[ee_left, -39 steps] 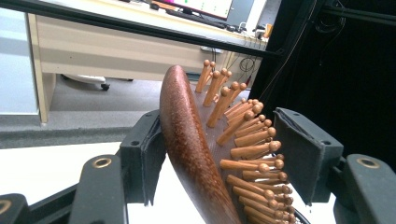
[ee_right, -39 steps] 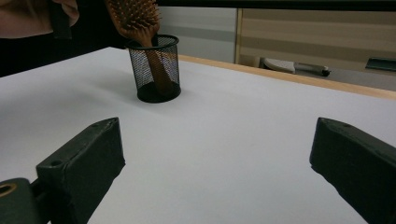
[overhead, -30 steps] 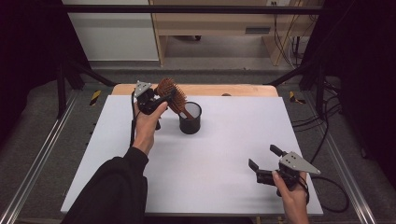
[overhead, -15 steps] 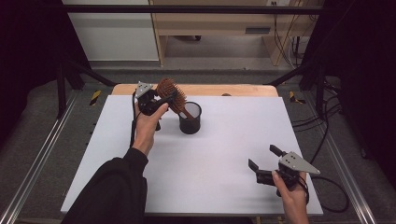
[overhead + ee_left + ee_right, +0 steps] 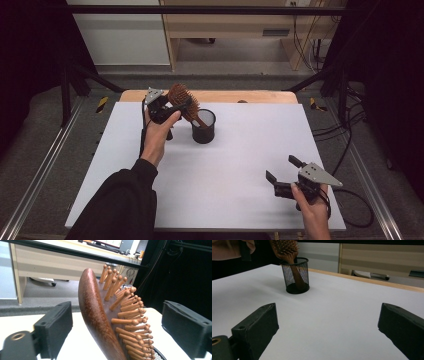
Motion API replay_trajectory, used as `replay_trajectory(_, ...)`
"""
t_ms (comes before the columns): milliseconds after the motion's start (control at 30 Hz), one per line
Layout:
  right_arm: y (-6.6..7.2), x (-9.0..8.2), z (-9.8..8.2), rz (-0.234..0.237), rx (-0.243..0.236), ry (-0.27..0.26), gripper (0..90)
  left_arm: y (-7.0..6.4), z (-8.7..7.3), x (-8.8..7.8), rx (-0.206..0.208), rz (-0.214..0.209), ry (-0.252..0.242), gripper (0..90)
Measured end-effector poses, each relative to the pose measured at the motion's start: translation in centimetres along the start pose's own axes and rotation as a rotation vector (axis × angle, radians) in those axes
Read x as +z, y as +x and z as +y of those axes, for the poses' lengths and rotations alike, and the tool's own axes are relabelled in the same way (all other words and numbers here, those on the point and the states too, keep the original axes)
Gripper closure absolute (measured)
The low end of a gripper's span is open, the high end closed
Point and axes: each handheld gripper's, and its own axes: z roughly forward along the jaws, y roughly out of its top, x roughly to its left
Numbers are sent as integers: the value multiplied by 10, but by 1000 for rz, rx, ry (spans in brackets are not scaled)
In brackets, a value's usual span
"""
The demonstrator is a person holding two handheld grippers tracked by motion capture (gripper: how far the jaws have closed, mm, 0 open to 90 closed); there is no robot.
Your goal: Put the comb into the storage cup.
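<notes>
A wooden hairbrush point(image 5: 182, 100) stands handle-down in a black mesh cup point(image 5: 203, 127). The left gripper point(image 5: 167, 109), jaws just opening, brackets the brush head without pressing. Well away from the cup, the right gripper point(image 5: 282, 175) gapes wide, holding nothing.

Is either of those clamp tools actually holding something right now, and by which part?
Nothing is held. The left gripper has just been opening around the hairbrush head; its pads stand clear.

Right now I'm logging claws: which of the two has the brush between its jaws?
The left claw, open around the brush; the right claw is empty.
</notes>
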Motion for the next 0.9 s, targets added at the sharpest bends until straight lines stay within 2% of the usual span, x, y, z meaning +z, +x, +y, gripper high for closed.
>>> replay_trajectory(167, 0, 0, 0, 0, -1, 0, 29, -1, 0, 0, 7, -1, 2, 71)
replay_trajectory(400, 0, 0, 0, -1, 0, 0, 29, -5, 0, -1, 43, -1, 5, 65)
replay_trajectory(900, 0, 0, 0, 0, 0, -1, 29, -4, -3, -9, 68, -1, 14, 55)
